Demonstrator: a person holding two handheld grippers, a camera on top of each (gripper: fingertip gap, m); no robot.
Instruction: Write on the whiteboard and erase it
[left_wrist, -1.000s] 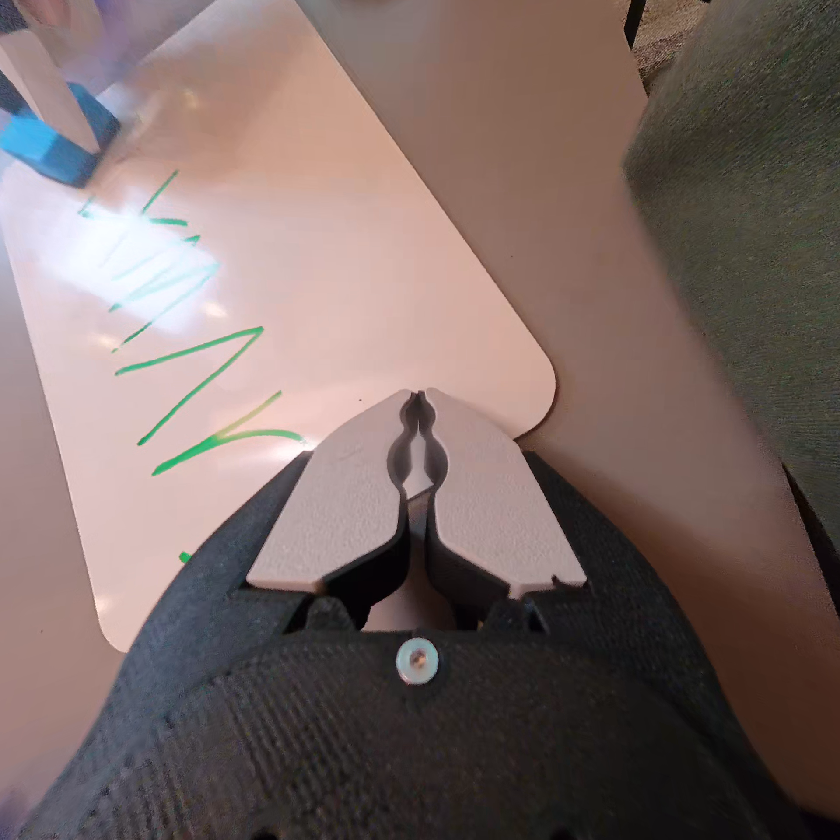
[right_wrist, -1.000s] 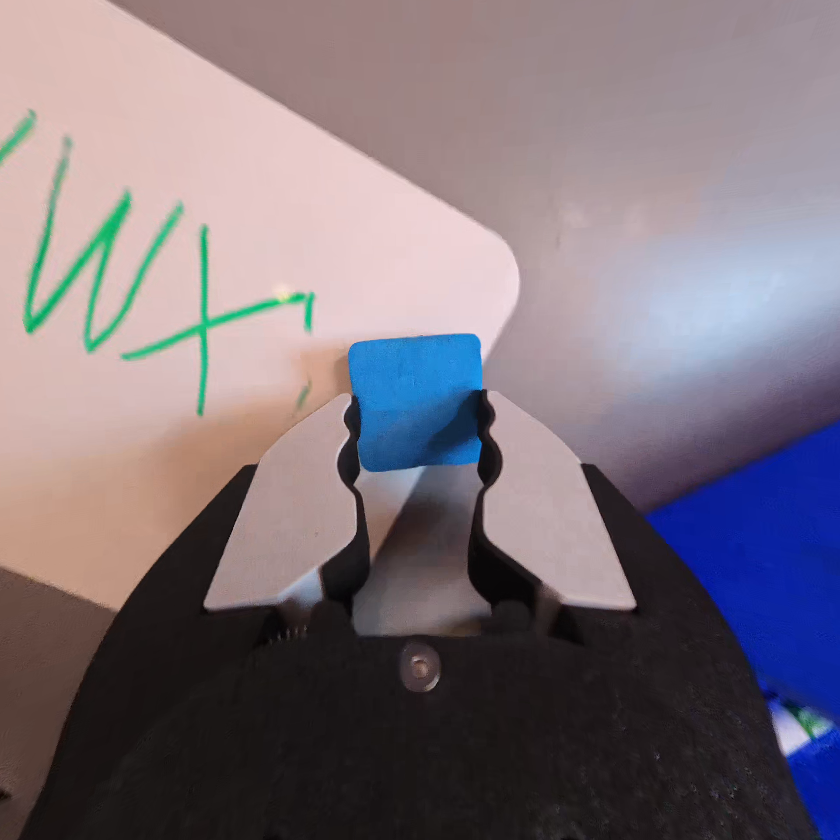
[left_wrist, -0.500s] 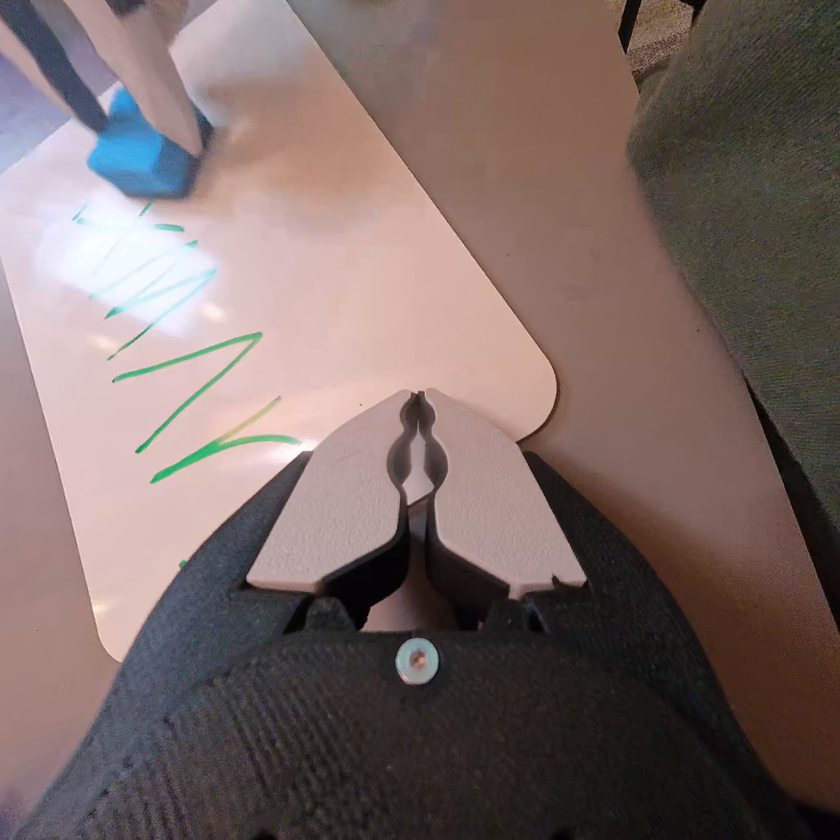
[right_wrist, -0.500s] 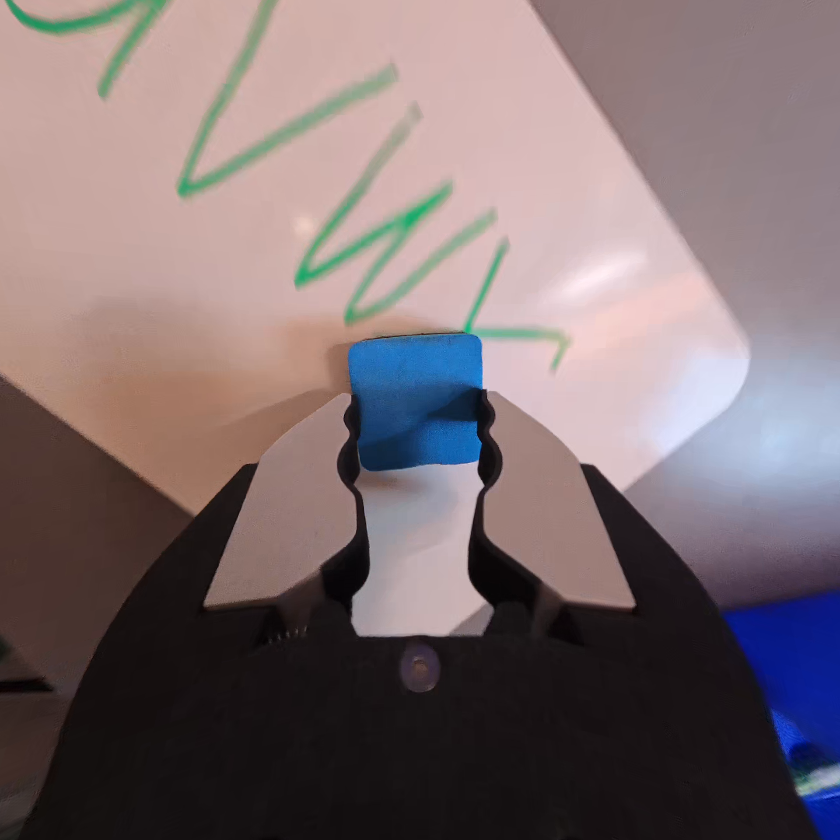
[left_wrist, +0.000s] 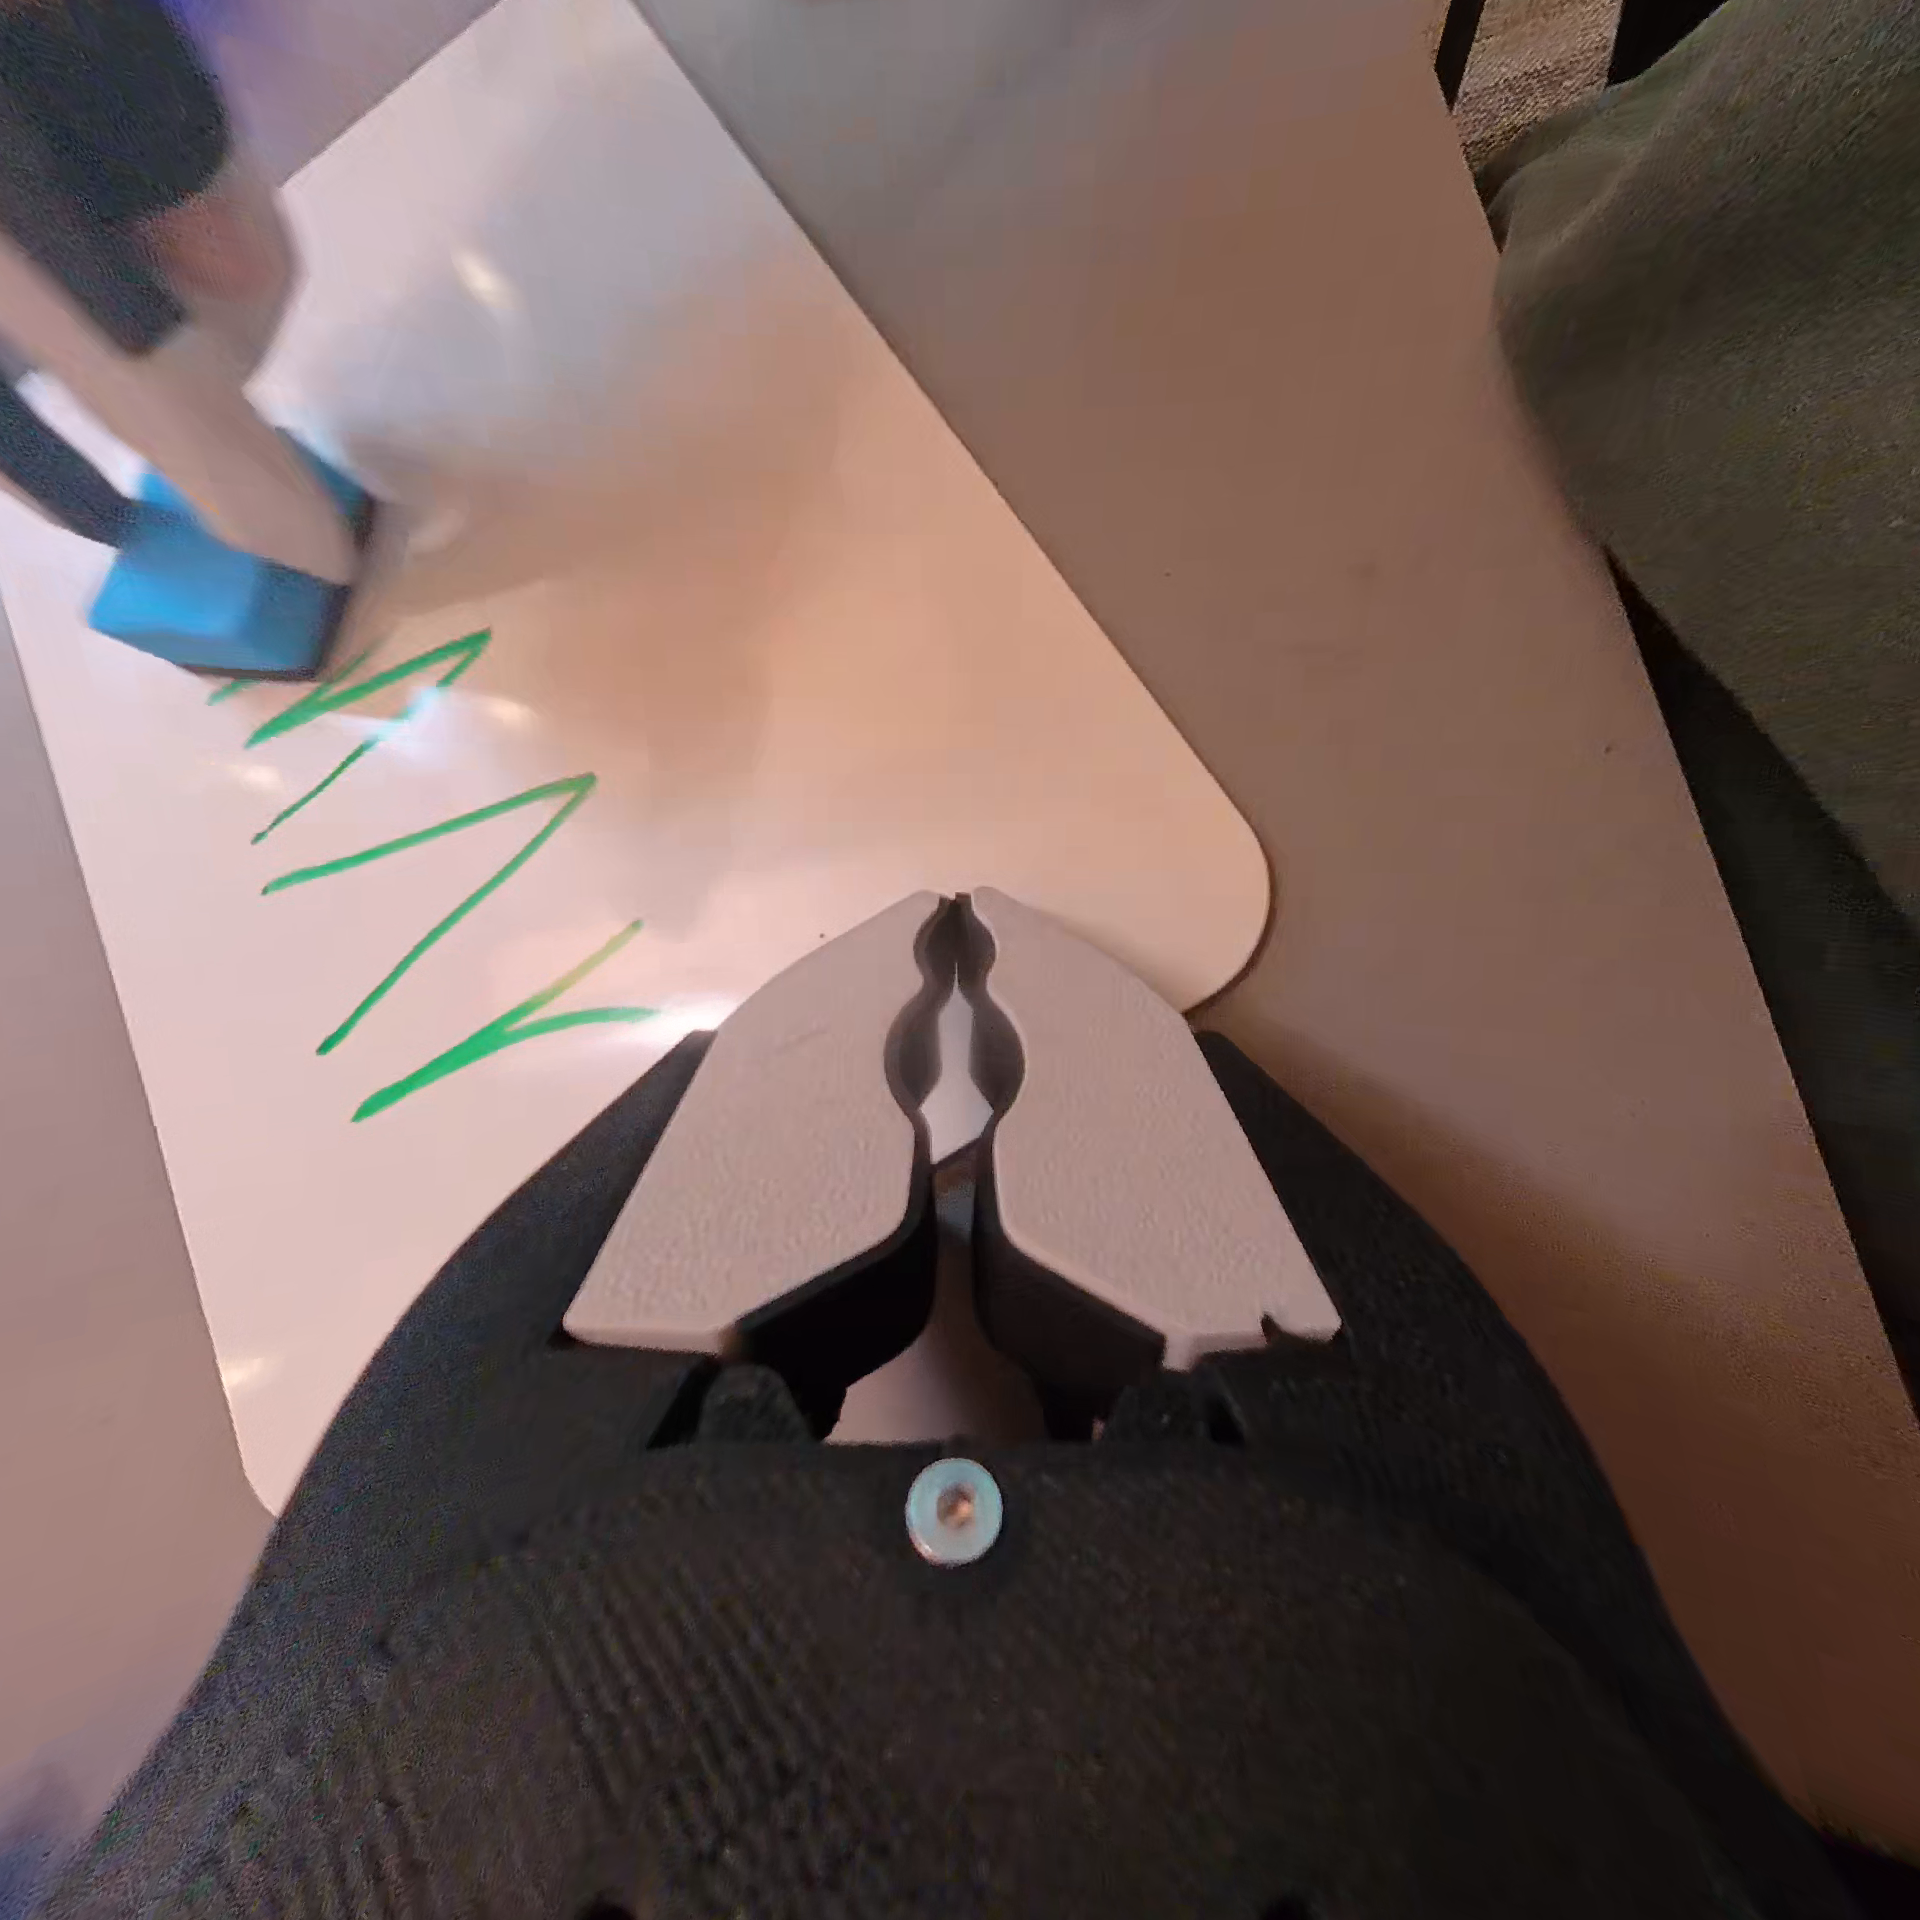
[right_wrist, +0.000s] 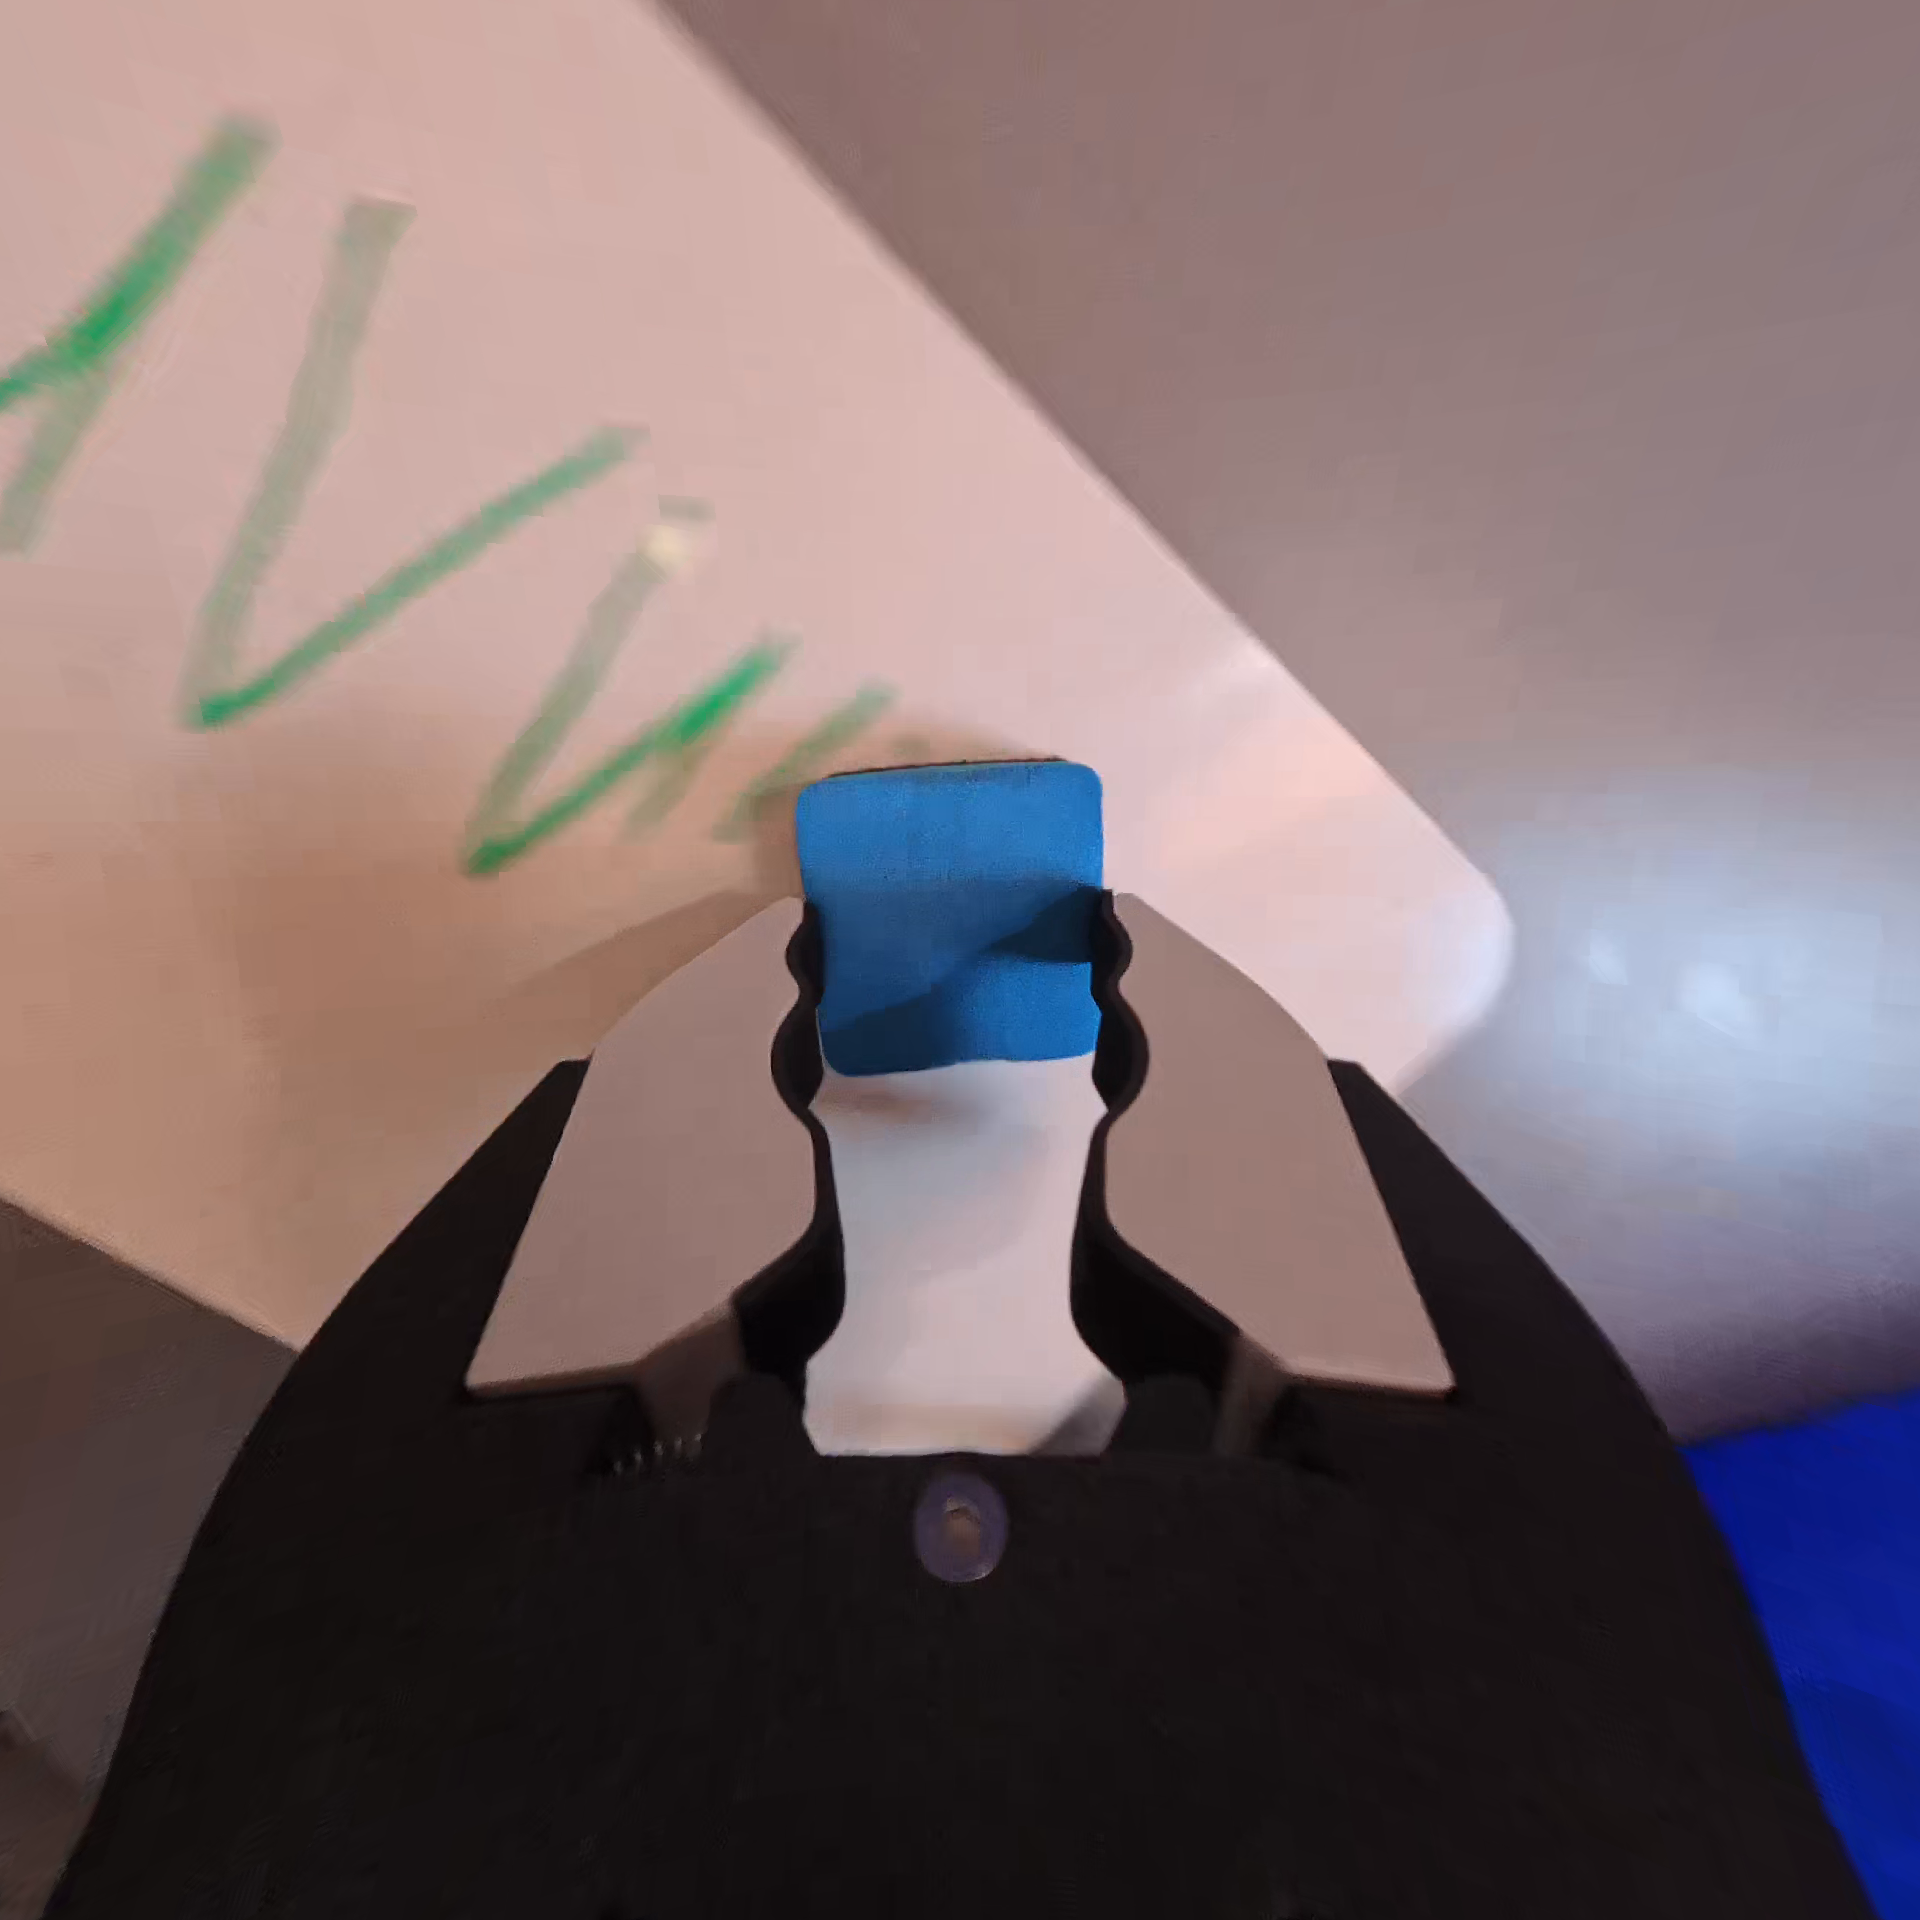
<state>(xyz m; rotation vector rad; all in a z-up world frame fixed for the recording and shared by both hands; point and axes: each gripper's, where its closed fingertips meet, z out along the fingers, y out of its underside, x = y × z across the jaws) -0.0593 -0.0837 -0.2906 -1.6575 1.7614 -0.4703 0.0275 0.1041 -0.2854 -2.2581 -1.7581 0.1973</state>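
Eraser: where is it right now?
The eraser is clamped in the right gripper, pressed on the whiteboard at the far end of the green scribble; in the left wrist view it sits upper left.

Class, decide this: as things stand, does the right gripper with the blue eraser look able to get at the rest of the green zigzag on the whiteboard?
Probably yes. The right gripper is shut on the blue eraser, which sits at the zigzag's end. Nothing lies on the whiteboard along the strokes; the left gripper sits shut past their near end.

The whiteboard (left_wrist: 727, 582) lies bare along its right half, open to pass over. The right gripper (left_wrist: 239, 499) with its blue eraser (left_wrist: 208, 613) blocks the far-left end; green fabric (left_wrist: 1745, 395) borders the counter (left_wrist: 1351, 623) rightward.
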